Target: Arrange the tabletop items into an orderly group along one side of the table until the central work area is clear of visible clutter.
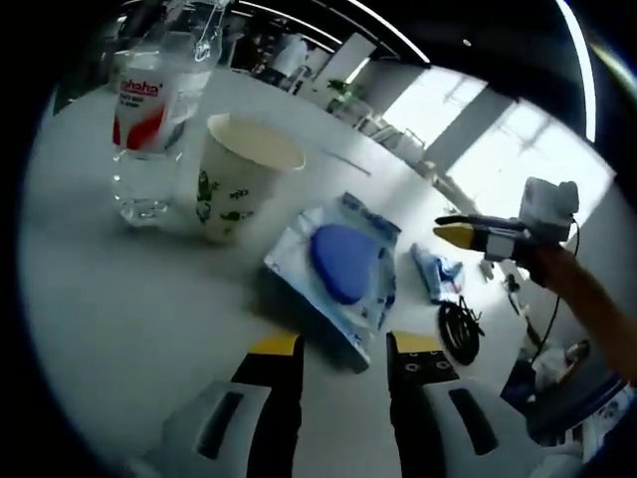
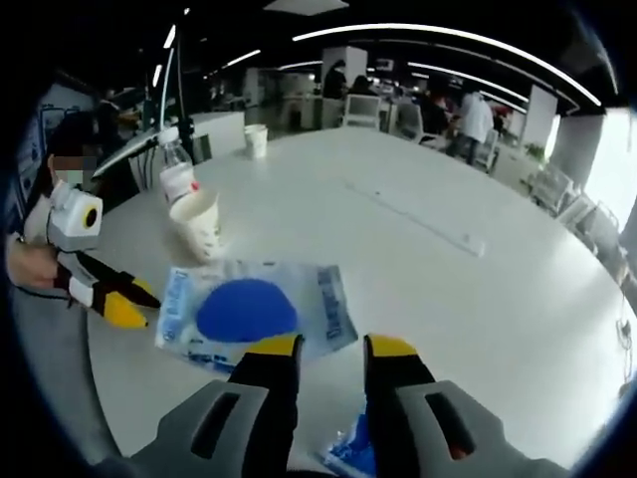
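Our left tool point(image 1: 343, 357) and right tool point(image 2: 333, 357) hover with jaws parted, gripping nothing. Just beyond them, on the white bench point(image 2: 438, 289), lies a clear packet with a blue disc point(image 2: 247, 311). Farther off stand a paper cup point(image 1: 239, 174) and a water bottle point(image 1: 154, 115), close together. Past the bench's far edge, an open office with people point(image 2: 468, 119).

light: bright windows, ceiling strips | glare: blown-out windows | blur: slight | edges: fisheye-bent
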### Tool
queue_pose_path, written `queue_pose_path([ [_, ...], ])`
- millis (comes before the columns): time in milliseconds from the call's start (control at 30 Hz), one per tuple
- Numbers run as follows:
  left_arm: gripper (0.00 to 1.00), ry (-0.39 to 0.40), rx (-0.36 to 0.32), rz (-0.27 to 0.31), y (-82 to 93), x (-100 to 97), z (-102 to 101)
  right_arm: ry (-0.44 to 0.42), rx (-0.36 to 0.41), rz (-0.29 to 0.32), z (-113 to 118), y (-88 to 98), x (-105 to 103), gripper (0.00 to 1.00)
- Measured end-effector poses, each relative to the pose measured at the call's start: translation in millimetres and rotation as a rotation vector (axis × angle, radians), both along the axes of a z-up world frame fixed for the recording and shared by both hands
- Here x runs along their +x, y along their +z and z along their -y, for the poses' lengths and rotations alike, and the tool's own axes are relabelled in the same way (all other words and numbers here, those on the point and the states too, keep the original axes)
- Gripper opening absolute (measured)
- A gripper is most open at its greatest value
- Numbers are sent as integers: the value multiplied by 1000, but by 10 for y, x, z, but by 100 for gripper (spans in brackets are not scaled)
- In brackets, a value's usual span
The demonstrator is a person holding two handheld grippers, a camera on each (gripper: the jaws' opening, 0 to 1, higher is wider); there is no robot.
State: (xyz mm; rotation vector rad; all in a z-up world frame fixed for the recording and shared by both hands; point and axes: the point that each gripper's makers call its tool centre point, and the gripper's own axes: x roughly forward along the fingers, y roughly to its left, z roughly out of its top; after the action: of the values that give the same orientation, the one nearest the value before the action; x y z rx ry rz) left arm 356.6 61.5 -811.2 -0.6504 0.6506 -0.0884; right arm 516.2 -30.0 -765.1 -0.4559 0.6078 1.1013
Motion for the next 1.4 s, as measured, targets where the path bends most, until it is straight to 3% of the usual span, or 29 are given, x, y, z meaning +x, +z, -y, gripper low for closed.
queue_pose_path([
  [767,20,-1,-63,-27,-129,49,91,7,-63,-56,-199,-364,177,16],
  [1267,8,10,-84,-28,-200,62,42,0,-83,-82,-209,-471,154,10],
  [1400,4,10,-65,-10,-211,57,39,-3,-94,-60,-175,-432,154,2],
])
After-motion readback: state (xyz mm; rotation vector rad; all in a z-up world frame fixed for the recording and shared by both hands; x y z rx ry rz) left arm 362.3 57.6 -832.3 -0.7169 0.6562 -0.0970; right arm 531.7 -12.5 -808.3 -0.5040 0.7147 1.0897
